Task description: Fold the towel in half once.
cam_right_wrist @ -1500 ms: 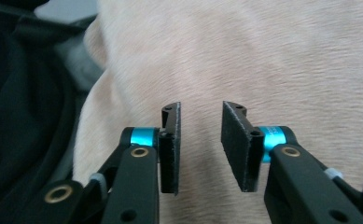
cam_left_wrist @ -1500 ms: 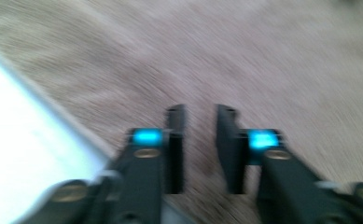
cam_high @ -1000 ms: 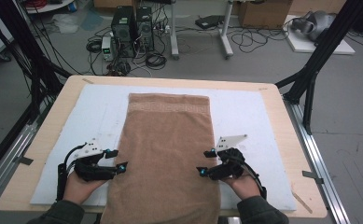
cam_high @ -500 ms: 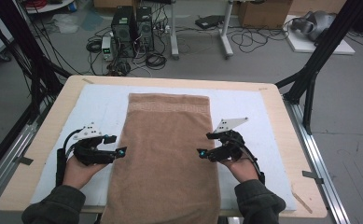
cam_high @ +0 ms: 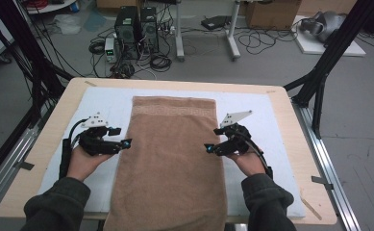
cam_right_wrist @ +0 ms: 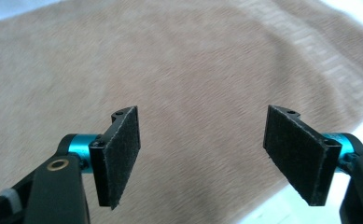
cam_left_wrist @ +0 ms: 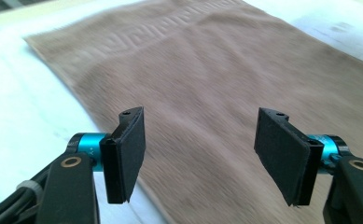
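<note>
A brown towel (cam_high: 170,163) lies flat and lengthwise on a white mat (cam_high: 103,103), its patterned border at the far end and its near end hanging over the table's front edge. My left gripper (cam_high: 127,143) hovers open at the towel's left edge, pointing inward. In the left gripper view the gripper (cam_left_wrist: 200,137) has bare towel (cam_left_wrist: 216,70) under its open jaws. My right gripper (cam_high: 207,147) hovers open at the towel's right edge, its jaws just closing slightly with nothing between them. The right gripper view shows the gripper (cam_right_wrist: 202,137) over the towel (cam_right_wrist: 170,56).
The mat covers a wooden table (cam_high: 184,84) with metal rails along both sides. Black frame legs (cam_high: 319,77) stand at the far corners. Computer towers (cam_high: 136,26) and cables sit on the floor beyond the table.
Both hands have moved away from the person along the towel's side edges and risen a little. The towel has not moved.
</note>
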A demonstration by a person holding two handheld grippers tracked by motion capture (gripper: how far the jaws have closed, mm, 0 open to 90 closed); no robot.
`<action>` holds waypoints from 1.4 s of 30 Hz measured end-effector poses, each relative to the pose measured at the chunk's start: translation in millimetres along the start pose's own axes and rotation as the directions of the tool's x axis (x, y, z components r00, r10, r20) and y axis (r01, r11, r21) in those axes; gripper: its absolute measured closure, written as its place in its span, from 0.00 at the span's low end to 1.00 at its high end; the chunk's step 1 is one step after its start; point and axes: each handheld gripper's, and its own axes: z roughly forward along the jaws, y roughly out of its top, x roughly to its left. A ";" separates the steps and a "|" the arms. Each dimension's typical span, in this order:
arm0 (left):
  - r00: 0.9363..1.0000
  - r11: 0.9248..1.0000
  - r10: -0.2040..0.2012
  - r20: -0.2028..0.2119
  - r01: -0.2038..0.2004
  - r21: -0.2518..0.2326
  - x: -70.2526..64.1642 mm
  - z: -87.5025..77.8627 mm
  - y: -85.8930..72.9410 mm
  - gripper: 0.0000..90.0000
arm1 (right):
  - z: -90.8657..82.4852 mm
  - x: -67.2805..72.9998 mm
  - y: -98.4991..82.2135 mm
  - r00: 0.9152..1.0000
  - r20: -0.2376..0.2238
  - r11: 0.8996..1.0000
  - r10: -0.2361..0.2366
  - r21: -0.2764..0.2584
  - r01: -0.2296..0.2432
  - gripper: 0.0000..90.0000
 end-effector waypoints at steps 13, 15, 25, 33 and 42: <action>0.995 0.996 -0.072 -0.067 0.075 0.051 38.8 55.4 -5.6 0.49 | 40.2 -41.1 -0.5 0.994 0.086 0.997 0.062 0.039 -0.065 0.44; 0.993 0.993 -0.080 -0.087 0.087 0.081 42.3 63.6 -10.0 0.51 | 46.3 -45.5 -3.5 0.992 0.105 0.996 0.073 0.048 -0.078 0.46; 0.980 0.987 -0.086 -0.177 0.108 0.121 44.4 82.9 -15.1 0.71 | 63.8 -59.0 -16.8 0.988 0.110 0.988 0.104 0.107 -0.116 0.65; 0.981 0.987 -0.092 -0.171 0.113 0.117 45.3 79.1 -12.2 0.95 | 61.7 -60.4 -14.4 0.988 0.055 0.983 0.148 0.102 -0.153 0.94; 0.997 0.998 -0.042 -0.063 0.045 0.034 28.5 22.7 4.1 0.96 | 6.5 -40.7 -1.9 0.990 -0.031 0.990 0.138 -0.016 -0.139 0.94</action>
